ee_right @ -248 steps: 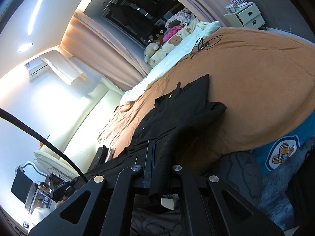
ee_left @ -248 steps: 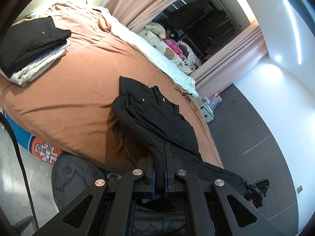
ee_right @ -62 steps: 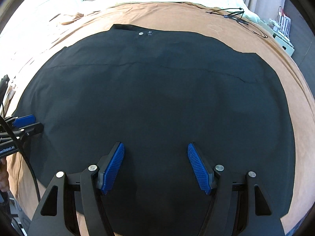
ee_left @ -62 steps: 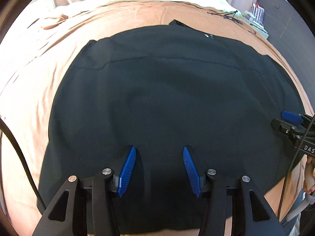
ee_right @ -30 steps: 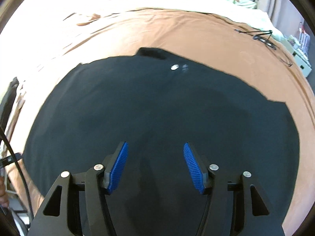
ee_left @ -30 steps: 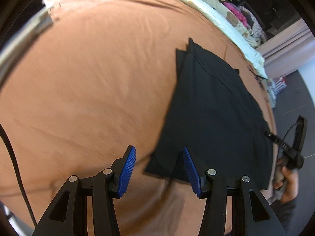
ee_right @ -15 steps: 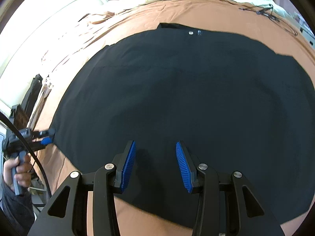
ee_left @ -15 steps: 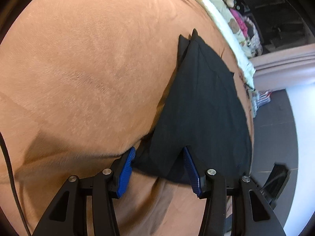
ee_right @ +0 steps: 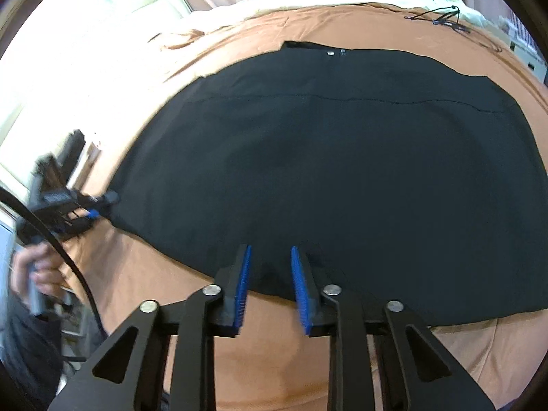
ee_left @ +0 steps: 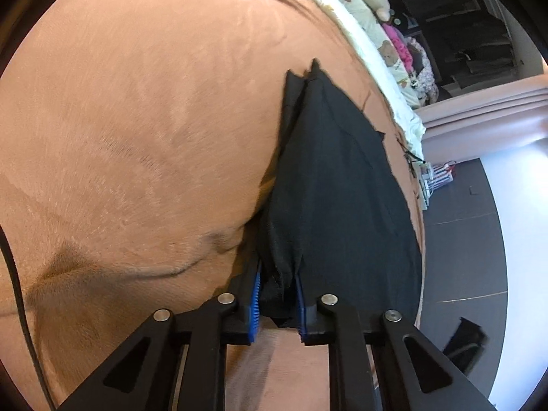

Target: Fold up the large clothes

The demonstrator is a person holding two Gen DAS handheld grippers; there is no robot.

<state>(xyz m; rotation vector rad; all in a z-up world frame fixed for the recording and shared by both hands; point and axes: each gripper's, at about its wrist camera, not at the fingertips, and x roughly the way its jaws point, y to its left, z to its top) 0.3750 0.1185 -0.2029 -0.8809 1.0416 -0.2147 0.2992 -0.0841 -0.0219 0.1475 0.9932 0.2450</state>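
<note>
A large black garment [ee_right: 325, 157] lies spread flat on the brown bedspread [ee_right: 281, 352]. In the left wrist view it [ee_left: 335, 178] runs away from me, and its near corner is bunched between my fingers. My left gripper [ee_left: 278, 303] is shut on that corner; it also shows at the far left of the right wrist view [ee_right: 92, 205], at the garment's left edge. My right gripper [ee_right: 270, 287] is partly open, with its blue pads on either side of the garment's near hem, and the cloth is not pinched.
The brown bedspread [ee_left: 137, 120] stretches wide to the left. A cream blanket with stuffed toys [ee_left: 383, 44] lies along the far side of the bed. A black cable [ee_right: 441, 17] lies at the back right. Dark floor [ee_left: 459, 239] is past the bed's right edge.
My left gripper has closed onto the garment's corner and lifted it slightly. My right gripper has narrowed and moved back to the near hem.
</note>
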